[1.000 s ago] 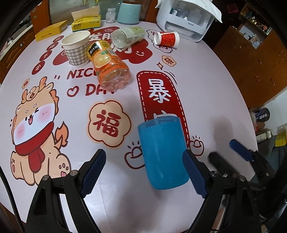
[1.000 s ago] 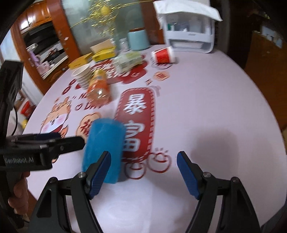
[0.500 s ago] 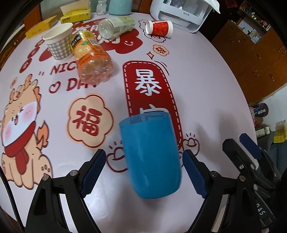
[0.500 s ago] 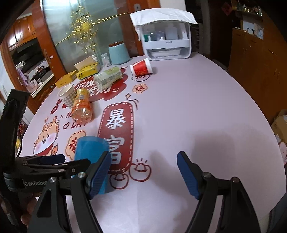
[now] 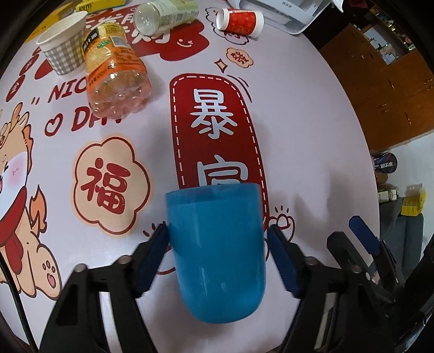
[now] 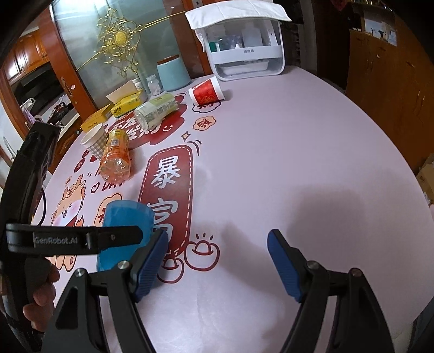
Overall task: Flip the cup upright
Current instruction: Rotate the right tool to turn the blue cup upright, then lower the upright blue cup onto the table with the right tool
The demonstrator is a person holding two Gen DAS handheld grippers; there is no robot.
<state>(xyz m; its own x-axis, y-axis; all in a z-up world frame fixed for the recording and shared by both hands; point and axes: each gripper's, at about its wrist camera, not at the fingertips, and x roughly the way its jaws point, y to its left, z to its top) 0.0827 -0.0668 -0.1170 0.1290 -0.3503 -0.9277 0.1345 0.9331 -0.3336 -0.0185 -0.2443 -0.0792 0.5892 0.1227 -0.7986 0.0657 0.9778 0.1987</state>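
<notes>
A blue plastic cup [image 5: 217, 249] lies on its side on the printed tablecloth, rim pointing away from me, rounded base toward the camera. My left gripper [image 5: 217, 260] straddles it; the left pad touches the cup's side and the right pad stands just beside it. The cup also shows in the right wrist view [image 6: 122, 217], partly hidden behind the left gripper's arm. My right gripper [image 6: 217, 263] is open and empty, low over the table to the right of the cup.
An orange drink bottle [image 5: 114, 73] and a clear bottle [image 5: 162, 13] lie on their sides at the back. A checked paper cup [image 5: 63, 51] stands upright; a red paper cup [image 5: 240, 21] lies on its side. A white organiser box [image 6: 244, 49] stands at the far edge.
My left gripper has moved forward around the blue cup and its jaws have narrowed onto the cup's sides. The right gripper has held its place, still open.
</notes>
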